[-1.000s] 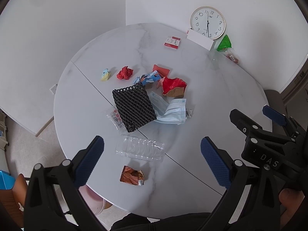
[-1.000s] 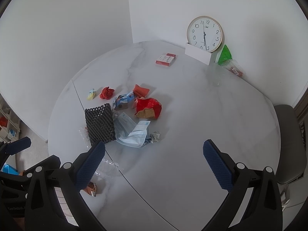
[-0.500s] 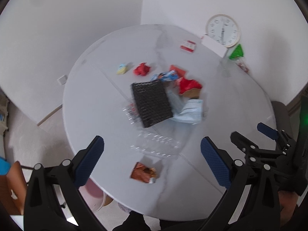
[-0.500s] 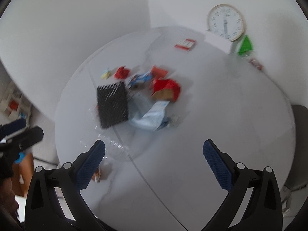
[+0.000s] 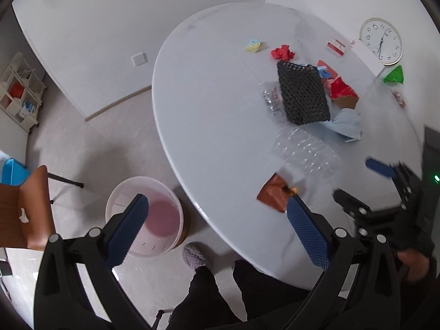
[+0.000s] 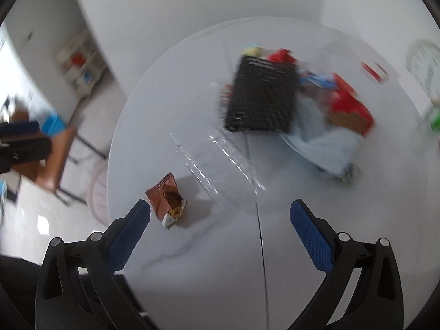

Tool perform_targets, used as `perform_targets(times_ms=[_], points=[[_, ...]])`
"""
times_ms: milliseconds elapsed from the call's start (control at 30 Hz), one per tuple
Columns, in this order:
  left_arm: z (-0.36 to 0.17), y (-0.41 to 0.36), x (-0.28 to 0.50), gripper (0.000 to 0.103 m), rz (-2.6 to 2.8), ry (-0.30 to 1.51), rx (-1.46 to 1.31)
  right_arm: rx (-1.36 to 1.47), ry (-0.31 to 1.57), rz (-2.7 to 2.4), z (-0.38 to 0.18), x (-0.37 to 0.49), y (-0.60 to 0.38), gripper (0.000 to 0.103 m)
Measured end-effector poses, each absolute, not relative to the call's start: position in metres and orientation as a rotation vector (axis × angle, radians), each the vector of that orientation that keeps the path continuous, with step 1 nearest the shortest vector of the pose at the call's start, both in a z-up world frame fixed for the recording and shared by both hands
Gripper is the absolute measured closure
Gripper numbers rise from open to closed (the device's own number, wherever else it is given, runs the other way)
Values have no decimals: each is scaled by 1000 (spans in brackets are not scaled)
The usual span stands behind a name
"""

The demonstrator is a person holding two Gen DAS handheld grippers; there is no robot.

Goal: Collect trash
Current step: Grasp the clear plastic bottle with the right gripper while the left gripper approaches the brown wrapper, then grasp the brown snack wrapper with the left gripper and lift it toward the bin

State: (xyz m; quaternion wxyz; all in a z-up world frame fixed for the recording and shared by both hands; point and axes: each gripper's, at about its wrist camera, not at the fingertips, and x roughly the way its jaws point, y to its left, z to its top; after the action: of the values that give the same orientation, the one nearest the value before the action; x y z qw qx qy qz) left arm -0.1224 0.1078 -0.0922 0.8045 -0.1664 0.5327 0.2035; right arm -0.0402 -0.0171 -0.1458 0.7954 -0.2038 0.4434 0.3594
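Note:
Trash lies on a round white marble table [image 5: 214, 115]: a brown snack wrapper [image 5: 273, 194] [image 6: 166, 196] near the front edge, a clear plastic tray [image 5: 305, 154] [image 6: 217, 162], a black foam mesh [image 5: 302, 93] [image 6: 261, 96], a pale blue mask [image 5: 345, 122] [image 6: 324, 145], and red crumpled paper [image 5: 282, 52]. A pink-white bin [image 5: 145, 216] stands on the floor left of the table. My left gripper [image 5: 217, 231] hangs open above the table's edge and the bin. My right gripper [image 6: 220, 231] is open over the table, just right of the wrapper.
A wall clock [image 5: 381, 41], a green packet [image 5: 394, 75] and a small red-white box [image 5: 336, 46] sit at the table's far side. A brown chair [image 5: 27, 209] and a shelf unit [image 5: 20, 90] stand on the left. A person's legs and slipper [image 5: 195, 257] are below.
Both grippers have swung left and down; the left view now takes in the floor and bin, and the right view has closed in on the brown wrapper. Both stay open.

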Motion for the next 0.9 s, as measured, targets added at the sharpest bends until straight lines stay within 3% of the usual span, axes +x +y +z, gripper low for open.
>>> perform_targets(times_ms=[267,300,333,367,400,700,900], points=[[-119,91,-107,7,381,1197,-348,-799,903,901,-177,-6,36,5],[-124,87,-102,7,377,1210,-355,-816,906,911,-180,-4,39,8],[-129,85,-97,7,373,1216,-366,-818,928,931,-183,0,40,18],[-133,83,-93,7,373,1225,-381,-806,965,956,-185,3,40,36],[-137,81,-89,7,372,1232,-396,-786,1001,975,-187,7,39,41],[-170,67,-59,7,417,1323,-563,-424,1110,983,-155,33,-30,41],[-203,68,-35,15,529,1407,-745,-235,1079,958,-126,57,-87,41]])
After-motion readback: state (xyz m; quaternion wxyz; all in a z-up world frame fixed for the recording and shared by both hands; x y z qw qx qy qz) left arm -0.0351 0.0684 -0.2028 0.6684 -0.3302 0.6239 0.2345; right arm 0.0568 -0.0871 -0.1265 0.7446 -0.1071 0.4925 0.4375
